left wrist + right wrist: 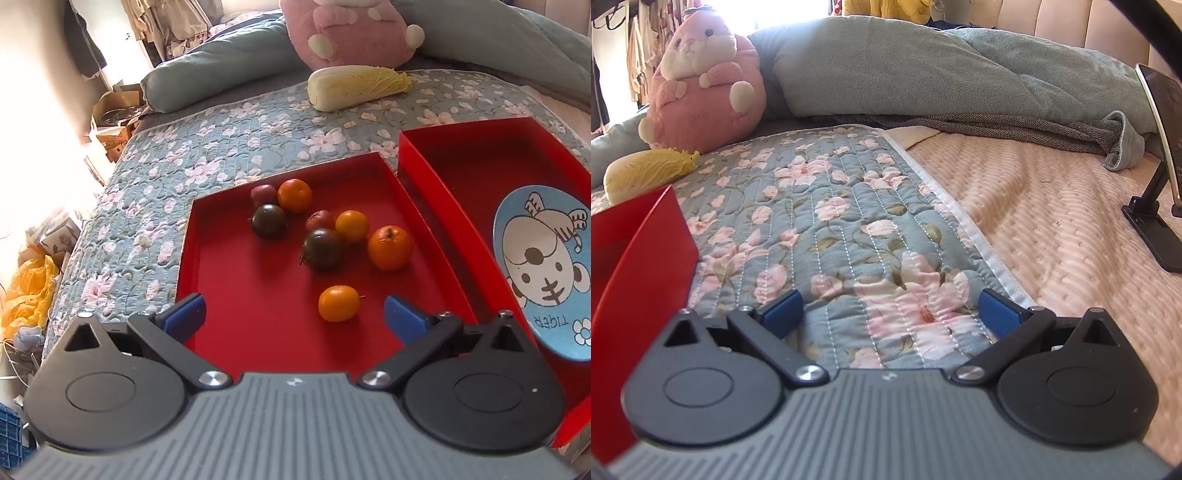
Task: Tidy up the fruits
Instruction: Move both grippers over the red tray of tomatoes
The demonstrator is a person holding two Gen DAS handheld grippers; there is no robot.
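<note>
While my left gripper (pixel 293 314) gapes empty, the nearest orange fruit (pixel 338 303) lies just ahead (right gripper (pixel 890 312) likewise released); the plate (pixel 546 273) seems partly cropped.

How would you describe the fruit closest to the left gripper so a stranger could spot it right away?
Find the red tray on the flowered quilt that holds loose fruit. Nearest its front, just ahead of the open left gripper, lies a small orange fruit. It sits alone, apart from the cluster behind it, with a short stem on one side.
</note>
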